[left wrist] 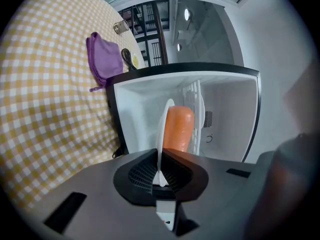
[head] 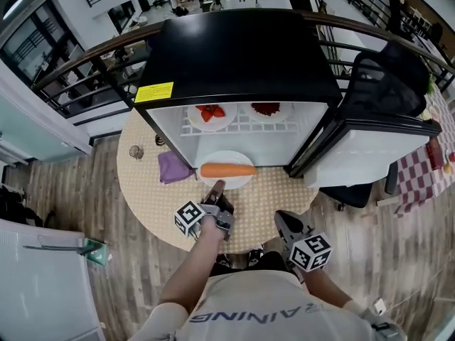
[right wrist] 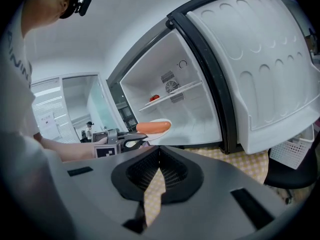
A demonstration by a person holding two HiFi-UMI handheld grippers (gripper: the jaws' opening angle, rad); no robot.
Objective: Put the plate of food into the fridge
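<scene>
A white plate (head: 226,157) carrying a long orange sausage (head: 227,170) hovers level at the mouth of the open fridge's lower compartment (head: 270,148). My left gripper (head: 216,187) is shut on the plate's near rim. In the left gripper view the plate (left wrist: 164,129) stands edge-on between the jaws, with the sausage (left wrist: 178,129) just beyond it. My right gripper (head: 288,226) hangs back to the right over the table edge, shut and holding nothing. From the right gripper view (right wrist: 160,168) I see the sausage (right wrist: 153,127) and the left gripper (right wrist: 135,140) before the fridge.
The black mini fridge (head: 242,55) stands on a round checked table (head: 149,190), with its door (head: 370,148) swung open to the right. Two plates of red food (head: 210,114) sit on its wire shelf. A purple cloth (head: 172,167) and a small glass (head: 136,152) lie to the left.
</scene>
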